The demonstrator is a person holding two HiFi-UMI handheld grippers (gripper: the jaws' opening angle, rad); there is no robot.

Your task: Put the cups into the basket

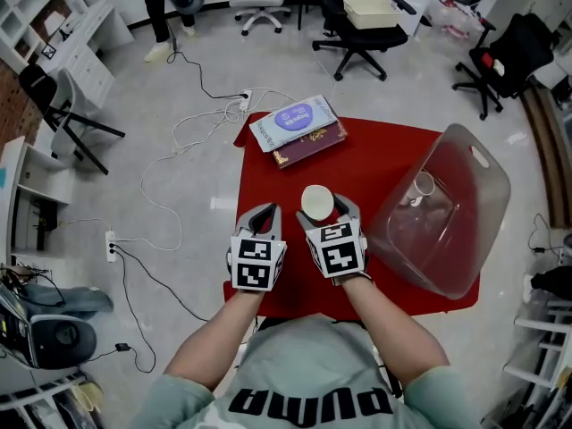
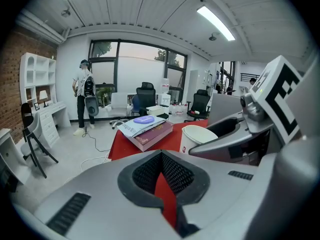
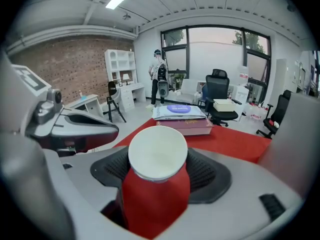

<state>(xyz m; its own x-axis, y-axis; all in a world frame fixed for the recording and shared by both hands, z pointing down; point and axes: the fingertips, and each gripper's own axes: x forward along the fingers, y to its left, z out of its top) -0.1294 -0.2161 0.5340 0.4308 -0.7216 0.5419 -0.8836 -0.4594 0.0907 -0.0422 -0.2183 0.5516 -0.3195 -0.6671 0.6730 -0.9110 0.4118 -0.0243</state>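
Note:
A paper cup (image 1: 317,202), red outside and white inside, stands upright between the jaws of my right gripper (image 1: 327,214), which is shut on it over the middle of the red table (image 1: 384,155). In the right gripper view the cup (image 3: 157,160) fills the space between the jaws. My left gripper (image 1: 266,215) sits just left of it, shut with nothing held; the left gripper view shows only a thin slit between its jaws. A clear plastic basket (image 1: 474,239) lies tilted at the table's right, with a pale cup (image 1: 423,184) inside it.
A maroon book (image 1: 311,143) with a white-and-purple packet (image 1: 293,121) on top lies at the table's far edge. Office chairs (image 1: 357,34) and cables (image 1: 192,132) are on the floor beyond. A person (image 2: 83,96) stands far off by the windows.

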